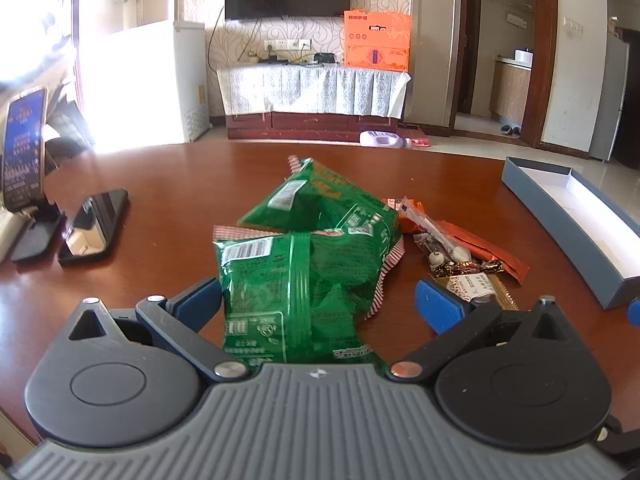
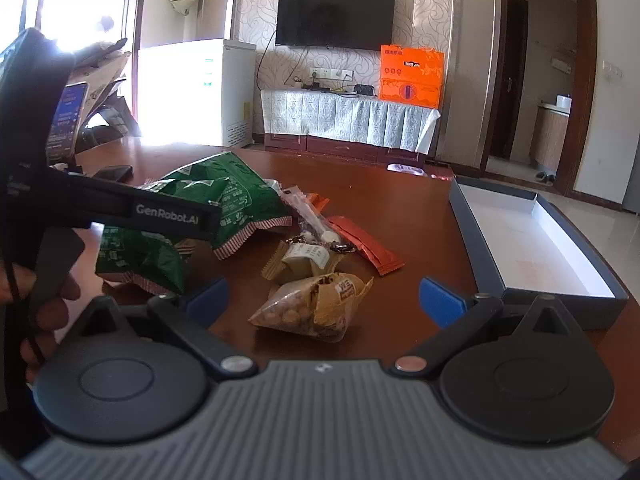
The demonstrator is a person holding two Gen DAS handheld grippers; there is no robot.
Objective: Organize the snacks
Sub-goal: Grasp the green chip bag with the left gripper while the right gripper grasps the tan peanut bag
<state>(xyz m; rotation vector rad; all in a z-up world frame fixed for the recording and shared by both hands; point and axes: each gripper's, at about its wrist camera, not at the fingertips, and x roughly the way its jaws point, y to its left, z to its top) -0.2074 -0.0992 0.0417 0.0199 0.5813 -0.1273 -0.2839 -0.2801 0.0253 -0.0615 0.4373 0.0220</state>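
Green snack bag [image 1: 296,280] lies between the wide-open left gripper [image 1: 320,300] fingers, ungripped; right gripper [image 2: 324,300], open and empty, frames a peanut packet [image 2: 312,308]. Blue box [image 2: 592,264] holds nothing; all sorting remains.

Strong daylight pours in from the window [image 1: 86,92] at the left of both views, blown out to pure white and washing over the white cabinet [image 1: 188,80] beside it. The glare spreads as a pale sheen across the left part of the brown table [image 1: 168,184]. The rest of the room is evenly lit and fairly sharp. Both fisheye views bend straight lines near the edges: door frames bow and the table rim curves. At the far left of the left wrist view, a near object is blurred. The television [image 2: 335,18] reads dull black with faint reflections.
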